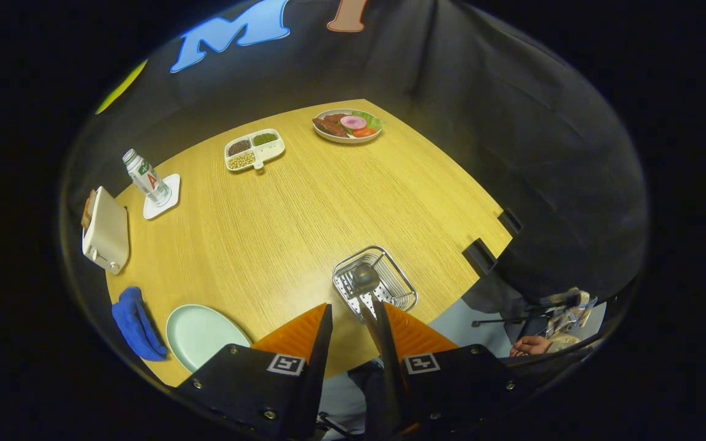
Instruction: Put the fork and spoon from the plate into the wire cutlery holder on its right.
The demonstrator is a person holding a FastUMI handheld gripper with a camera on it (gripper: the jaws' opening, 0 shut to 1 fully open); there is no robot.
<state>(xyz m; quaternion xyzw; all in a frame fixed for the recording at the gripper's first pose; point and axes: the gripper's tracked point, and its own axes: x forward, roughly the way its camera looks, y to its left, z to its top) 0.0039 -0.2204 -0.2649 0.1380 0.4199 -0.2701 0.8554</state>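
Note:
The wire cutlery holder [390, 285] stands on the wooden table [279, 220], just ahead of my fingers near the table's right edge. A metal spoon [364, 278] hangs over the holder with its bowl up. Its handle runs back along the inner side of my right finger [411, 334]. My left finger [301, 334] stands well apart from the handle. My gripper [355, 306] is open, with a wide gap between the orange fingers. The pale green plate [200, 334] lies to the left of my left finger, with nothing on it.
A blue cloth [135, 321] lies left of the plate and a cream toaster [106, 229] beyond it. Farther off are a bottle [146, 177] on a white coaster, a divided snack dish [254, 149] and a plate of food [347, 125]. A person's hand [527, 347] shows beyond the table's right edge.

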